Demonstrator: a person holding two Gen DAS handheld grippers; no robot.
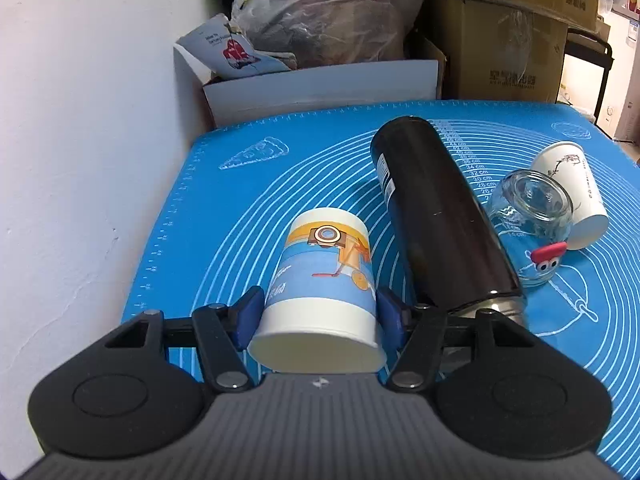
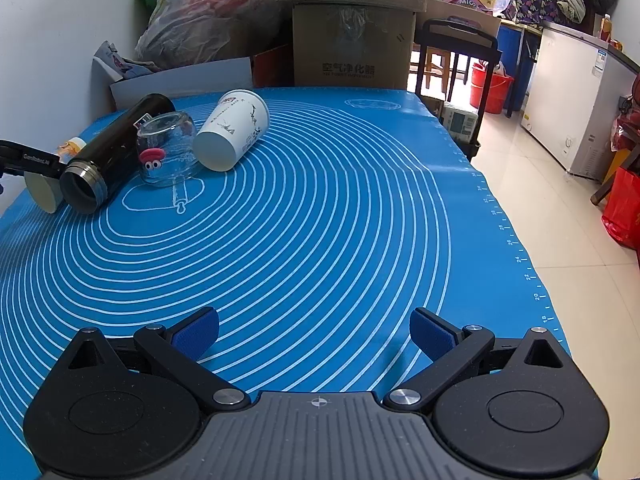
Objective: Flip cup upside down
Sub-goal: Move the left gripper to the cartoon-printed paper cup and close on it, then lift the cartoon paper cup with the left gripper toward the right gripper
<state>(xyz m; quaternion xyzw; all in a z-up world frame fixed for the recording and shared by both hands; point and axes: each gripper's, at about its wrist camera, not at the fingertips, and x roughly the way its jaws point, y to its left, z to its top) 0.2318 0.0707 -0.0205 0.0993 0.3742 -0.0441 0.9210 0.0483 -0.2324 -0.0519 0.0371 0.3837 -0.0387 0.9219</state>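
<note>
Paper cup [image 1: 320, 280] with the cartoon print sits low in the centre of the left wrist frame, lying tilted, mouth toward the camera, clamped between the blue pads [image 1: 250, 316] of the left tool [image 1: 318, 316]. Black flask [image 1: 440, 216] lies just right of it on the blue mat [image 1: 192, 216]. Right tool [image 2: 314, 334] hangs spread wide, gripping nothing.
</note>
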